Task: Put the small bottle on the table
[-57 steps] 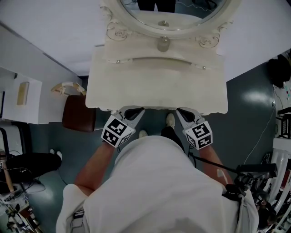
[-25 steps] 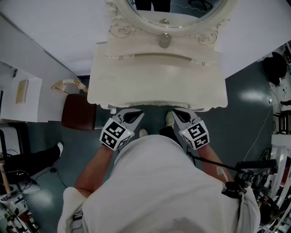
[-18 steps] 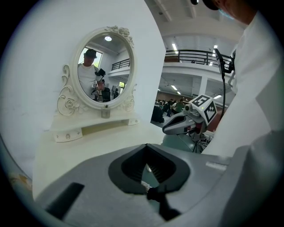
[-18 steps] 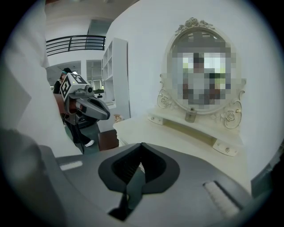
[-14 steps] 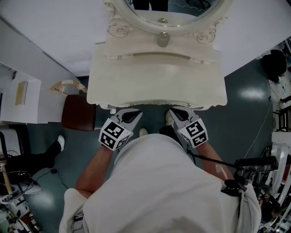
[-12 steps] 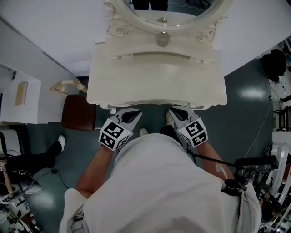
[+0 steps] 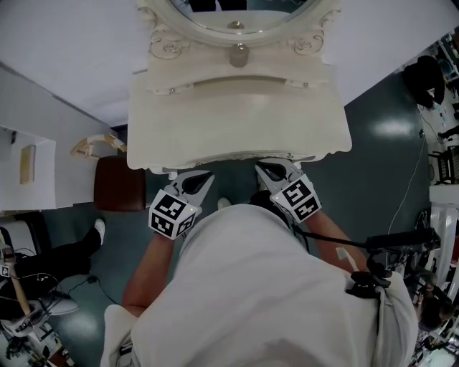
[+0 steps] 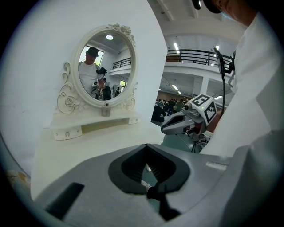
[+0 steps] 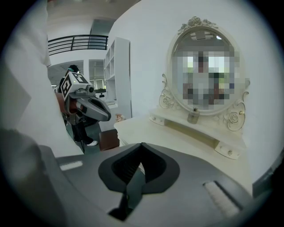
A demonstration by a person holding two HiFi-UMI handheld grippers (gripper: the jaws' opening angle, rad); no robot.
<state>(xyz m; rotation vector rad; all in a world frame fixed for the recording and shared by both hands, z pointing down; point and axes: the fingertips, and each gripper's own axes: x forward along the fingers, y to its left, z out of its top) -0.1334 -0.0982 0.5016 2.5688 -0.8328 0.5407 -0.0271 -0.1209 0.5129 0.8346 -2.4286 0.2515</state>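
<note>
The small bottle (image 7: 239, 54) stands on the raised shelf under the oval mirror (image 7: 237, 8), at the back of the cream dressing table (image 7: 237, 122). It also shows in the left gripper view, bottle (image 8: 105, 111), and in the right gripper view, bottle (image 9: 192, 116). My left gripper (image 7: 199, 177) is shut and empty, just short of the table's front edge. Just as shut and empty, my right gripper (image 7: 269, 168) reaches that edge. Each gripper view shows its own closed jaws, left gripper (image 8: 147, 145) and right gripper (image 9: 142, 145), far from the bottle.
A brown stool (image 7: 118, 183) stands left of the table on the dark floor. White furniture (image 7: 29, 165) lines the left side, and another person's leg (image 7: 57, 259) shows at lower left. Stands and cables (image 7: 401, 240) crowd the right.
The head view has swung, so the table sits further left and higher. Both grippers stay shut near the front edge, the right one now closer to it.
</note>
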